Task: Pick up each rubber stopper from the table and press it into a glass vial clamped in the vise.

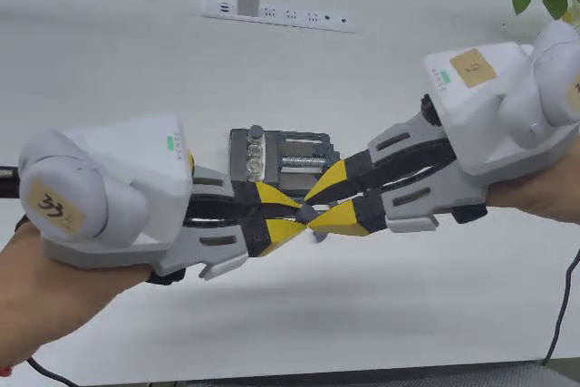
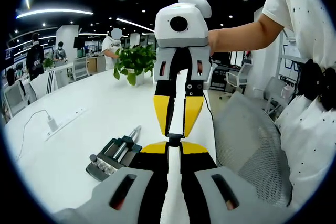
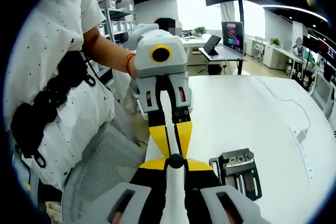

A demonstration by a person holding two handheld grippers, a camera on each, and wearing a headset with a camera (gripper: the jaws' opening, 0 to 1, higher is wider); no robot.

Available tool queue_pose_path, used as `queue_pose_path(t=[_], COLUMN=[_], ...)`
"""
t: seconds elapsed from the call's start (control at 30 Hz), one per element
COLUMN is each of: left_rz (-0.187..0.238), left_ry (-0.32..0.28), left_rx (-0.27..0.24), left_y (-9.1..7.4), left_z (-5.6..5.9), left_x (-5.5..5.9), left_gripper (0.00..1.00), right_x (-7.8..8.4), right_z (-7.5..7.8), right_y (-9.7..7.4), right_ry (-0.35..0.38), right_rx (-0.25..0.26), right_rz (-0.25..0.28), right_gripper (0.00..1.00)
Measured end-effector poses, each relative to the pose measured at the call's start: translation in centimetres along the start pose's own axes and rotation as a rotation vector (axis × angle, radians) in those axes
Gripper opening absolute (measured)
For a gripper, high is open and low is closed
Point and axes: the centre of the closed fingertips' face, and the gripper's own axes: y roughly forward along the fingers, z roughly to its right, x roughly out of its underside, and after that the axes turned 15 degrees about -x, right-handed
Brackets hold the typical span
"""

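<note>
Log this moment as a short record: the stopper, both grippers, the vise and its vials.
stopper: dark rubber stopper, held in the air between the two grippers' tips
left gripper: jaws closed on the stopper
right gripper: jaws closed on it from the opposite side
vise: behind the grippers, clamping a row of glass vials
vial state: far one looks stoppered; others unclear

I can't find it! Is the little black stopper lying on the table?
No, the rubber stopper is up off the table, where the tips of the left gripper and right gripper meet.
</note>
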Motion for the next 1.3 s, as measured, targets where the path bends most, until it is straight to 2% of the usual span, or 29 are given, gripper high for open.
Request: queue_pose_path(t=[0.5,0.73,1.3], left_rz=[0.001,0.001,0.023], left_ry=[-0.011,-0.027,-0.020], left_rx=[0.022,0.020,0.003], left_y=[-0.24,-0.30,-0.34], left_z=[0.25,0.21,0.23], left_x=[-0.11,-0.11,0.28], left_gripper=[0.04,0.04,0.05], right_x=[-0.13,-0.25,-0.15], right_z=[-0.23,-0.34,-0.39], right_y=[0.15,0.23,0.63], right_ry=[-0.021,-0.036,-0.007], right_rx=[-0.014,-0.004,0.004], right_rz=[-0.014,-0.022,-0.032], right_gripper=[0.06,0.06,0.06])
